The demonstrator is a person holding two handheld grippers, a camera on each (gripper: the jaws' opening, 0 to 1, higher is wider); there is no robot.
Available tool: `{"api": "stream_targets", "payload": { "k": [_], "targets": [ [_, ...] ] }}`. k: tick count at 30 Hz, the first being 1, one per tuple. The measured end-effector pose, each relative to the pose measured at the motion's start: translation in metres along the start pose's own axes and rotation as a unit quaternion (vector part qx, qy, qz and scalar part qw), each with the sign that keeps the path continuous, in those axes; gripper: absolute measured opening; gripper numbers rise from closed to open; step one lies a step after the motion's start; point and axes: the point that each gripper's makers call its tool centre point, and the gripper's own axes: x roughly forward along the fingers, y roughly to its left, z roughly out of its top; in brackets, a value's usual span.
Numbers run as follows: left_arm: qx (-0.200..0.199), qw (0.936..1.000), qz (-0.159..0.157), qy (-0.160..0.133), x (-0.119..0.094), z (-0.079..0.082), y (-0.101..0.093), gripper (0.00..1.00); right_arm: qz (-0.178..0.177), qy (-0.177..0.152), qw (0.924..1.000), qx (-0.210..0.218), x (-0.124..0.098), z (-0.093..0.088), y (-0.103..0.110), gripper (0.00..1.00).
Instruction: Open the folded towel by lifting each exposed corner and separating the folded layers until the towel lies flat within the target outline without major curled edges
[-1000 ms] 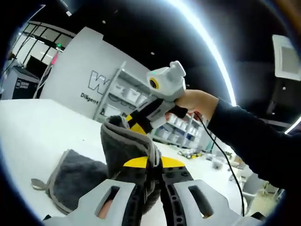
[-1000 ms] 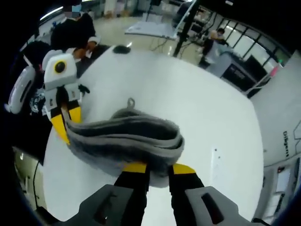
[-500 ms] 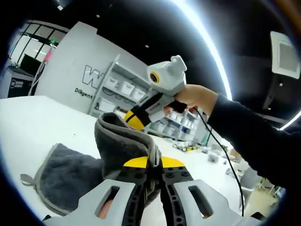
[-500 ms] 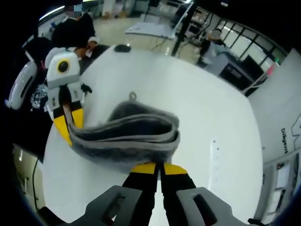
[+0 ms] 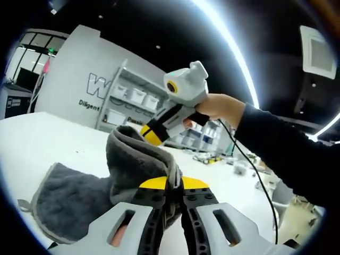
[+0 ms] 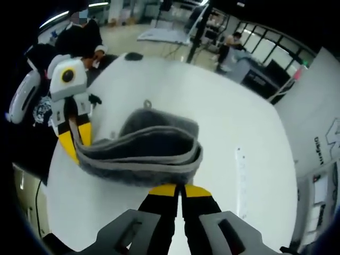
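**Q:** Towel position in the left gripper view?

**A:** Grey towel trails on the white table, one edge lifted. The left gripper has its jaws pressed together, pinching that edge. The right gripper, held in a hand, grips the same edge further along. Shelves behind hold bins; their contents are too small to tell.

**Q:** And the right gripper view?

**A:** The right gripper pinches the towel with closed jaws; the left gripper holds the far end. Best to draw the hands apart evenly, keeping the edge taut so the layers separate.
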Motion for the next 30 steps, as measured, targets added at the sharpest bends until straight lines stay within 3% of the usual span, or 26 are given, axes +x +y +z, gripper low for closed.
{"api": "stream_targets", "payload": {
  "k": [9,16,21,30],
  "targets": [
    [0.019,0.9997,-0.002,0.012,0.009,-0.006,-0.005,0.07,-0.013,-0.008,0.9998,0.015,-0.002,-0.016,0.004,0.0],
    [0.063,0.9977,-0.004,0.022,0.021,-0.012,-0.019,0.07,-0.017,-0.007,0.9994,0.029,-0.002,-0.029,0.011,0.0],
    [0.066,0.9973,-0.003,0.031,0.026,-0.019,-0.019,0.07,-0.016,-0.004,0.9991,0.039,0.001,-0.038,0.009,0.0],
    [0.131,0.9903,-0.007,0.046,0.037,-0.027,-0.025,0.08,-0.017,0.002,0.9987,0.049,0.007,-0.055,0.013,0.0]
  ]
}}
